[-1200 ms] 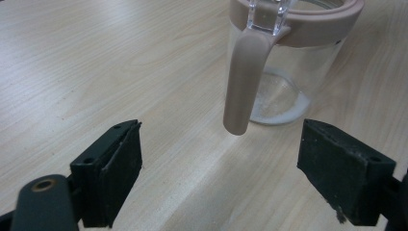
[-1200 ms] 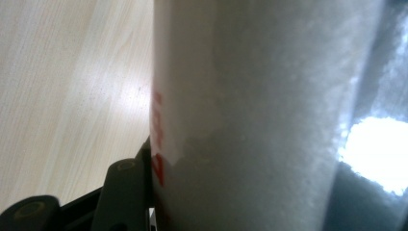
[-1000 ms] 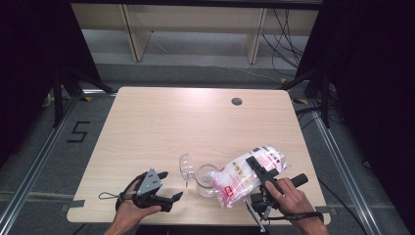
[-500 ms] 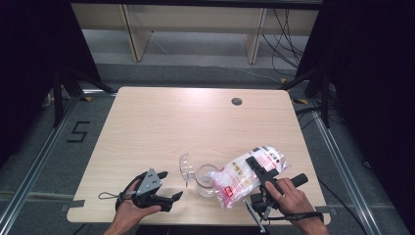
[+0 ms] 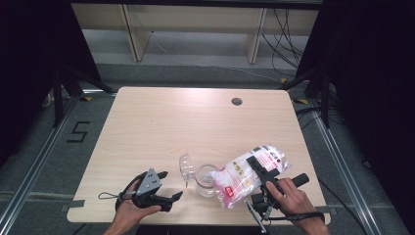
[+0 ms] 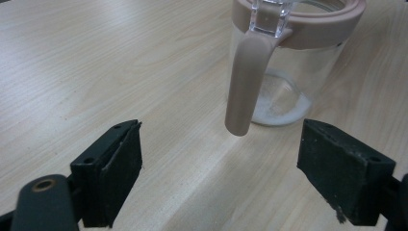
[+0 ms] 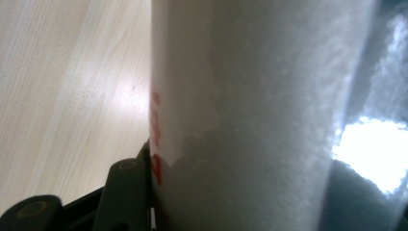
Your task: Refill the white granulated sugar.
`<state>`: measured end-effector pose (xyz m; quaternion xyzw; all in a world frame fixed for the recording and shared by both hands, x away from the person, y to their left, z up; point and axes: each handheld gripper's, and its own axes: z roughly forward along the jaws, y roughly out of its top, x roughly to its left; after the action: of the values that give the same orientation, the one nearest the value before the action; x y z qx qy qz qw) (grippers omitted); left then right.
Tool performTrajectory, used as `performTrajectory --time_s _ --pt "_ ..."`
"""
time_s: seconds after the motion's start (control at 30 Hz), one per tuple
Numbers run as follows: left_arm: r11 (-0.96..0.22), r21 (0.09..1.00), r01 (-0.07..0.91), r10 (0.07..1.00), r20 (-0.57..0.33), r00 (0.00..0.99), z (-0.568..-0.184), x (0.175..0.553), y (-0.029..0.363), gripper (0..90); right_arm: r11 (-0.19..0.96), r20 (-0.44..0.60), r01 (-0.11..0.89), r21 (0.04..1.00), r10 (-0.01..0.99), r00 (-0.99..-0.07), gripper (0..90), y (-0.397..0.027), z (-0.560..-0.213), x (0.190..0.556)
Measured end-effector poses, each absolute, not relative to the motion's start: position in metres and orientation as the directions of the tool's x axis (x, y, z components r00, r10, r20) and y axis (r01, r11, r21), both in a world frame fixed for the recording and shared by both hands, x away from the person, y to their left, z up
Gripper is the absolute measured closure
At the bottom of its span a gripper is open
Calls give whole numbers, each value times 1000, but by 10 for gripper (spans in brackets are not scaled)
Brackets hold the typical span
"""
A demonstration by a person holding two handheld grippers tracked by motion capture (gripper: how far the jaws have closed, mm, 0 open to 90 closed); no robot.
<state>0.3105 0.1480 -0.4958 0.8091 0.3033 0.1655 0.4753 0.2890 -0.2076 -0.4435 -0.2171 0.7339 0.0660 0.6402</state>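
A clear glass jar (image 5: pixel 205 182) with a pink rim stands near the table's front edge, its hinged lid (image 5: pixel 186 167) flipped back to the left. In the left gripper view the jar (image 6: pixel 293 62) has a little white powder at its bottom, and its pink latch (image 6: pixel 244 82) hangs down the front. A plastic bag of white powder (image 5: pixel 244 175) with red print lies tilted, its lower end at the jar's mouth. My right gripper (image 5: pixel 256 165) is shut on the bag (image 7: pixel 250 115), which sits against one finger (image 7: pixel 126 192). My left gripper (image 5: pixel 170 185) rests left of the jar, open, with bare table between its jaws (image 6: pixel 221 163).
The light wooden table (image 5: pixel 195 122) has a round cable hole (image 5: pixel 237 101) at the back right. Black curtains flank both sides, and a low shelf stands behind. The jar and bag sit close to the front edge.
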Motion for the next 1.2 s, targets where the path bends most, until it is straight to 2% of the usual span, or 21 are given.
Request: performTrajectory --time_s 0.13,0.17,0.37,0.6,0.8,1.03,1.2 --pt "-368 868 334 649 -18 761 -496 311 149 153 886 -958 -402 -232 -280 -64 496 -207 -440 290" --pt "-367 868 333 648 -18 761 -496 311 148 153 904 -965 -382 -193 -246 -93 497 -209 -442 289" --pt "-364 870 334 649 -20 760 -496 311 148 153 888 -957 -395 -234 -282 -67 497 -207 -439 289" --pt "-369 867 334 651 -15 759 -496 311 148 153 895 -960 -393 -210 -264 -89 499 -207 -441 288" --pt "-364 869 334 649 -20 760 -496 311 148 154 878 -958 -417 -235 -281 -52 500 -205 -439 289" --pt "-369 868 333 650 -15 760 -496 311 148 153 892 -959 -394 -221 -271 -77 502 -206 -439 287" --pt "-370 868 330 649 -13 761 -496 311 148 154 892 -964 -397 -214 -259 -62 503 -206 -438 286"
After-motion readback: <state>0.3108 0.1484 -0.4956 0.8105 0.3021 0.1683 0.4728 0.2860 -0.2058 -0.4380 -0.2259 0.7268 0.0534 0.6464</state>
